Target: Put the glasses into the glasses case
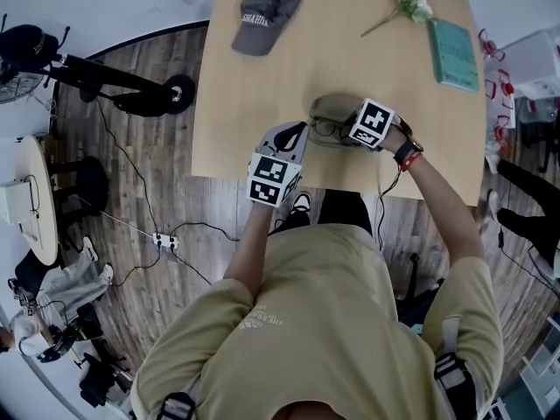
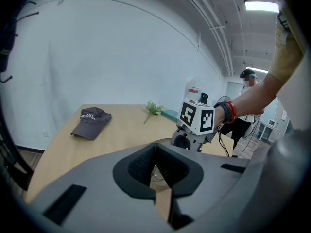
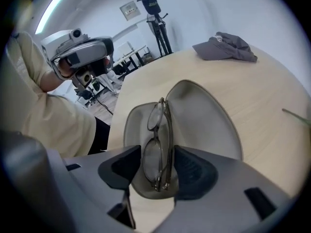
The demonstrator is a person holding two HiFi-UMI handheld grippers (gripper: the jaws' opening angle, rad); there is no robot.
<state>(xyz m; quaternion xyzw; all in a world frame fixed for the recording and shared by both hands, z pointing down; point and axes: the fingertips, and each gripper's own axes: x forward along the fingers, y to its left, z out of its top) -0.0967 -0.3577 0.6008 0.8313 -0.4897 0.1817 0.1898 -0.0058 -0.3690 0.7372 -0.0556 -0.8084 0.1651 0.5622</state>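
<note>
Two grippers were held over the near edge of the table point(image 1: 262, 94). The right gripper's point(image 3: 156, 173) jaws were spread, and between them, not pinched, the folded glasses point(image 3: 158, 144) were seen lying inside the open glasses case point(image 3: 206, 115), which was set on the table. The left gripper's point(image 2: 155, 166) jaws were drawn together at their tips, near the case. A cap point(image 1: 265, 17) was seen at the far corner.

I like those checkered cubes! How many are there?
2. One cube rides the left gripper at the table's near edge; the other rides the right gripper above the case. None seems hidden.
</note>
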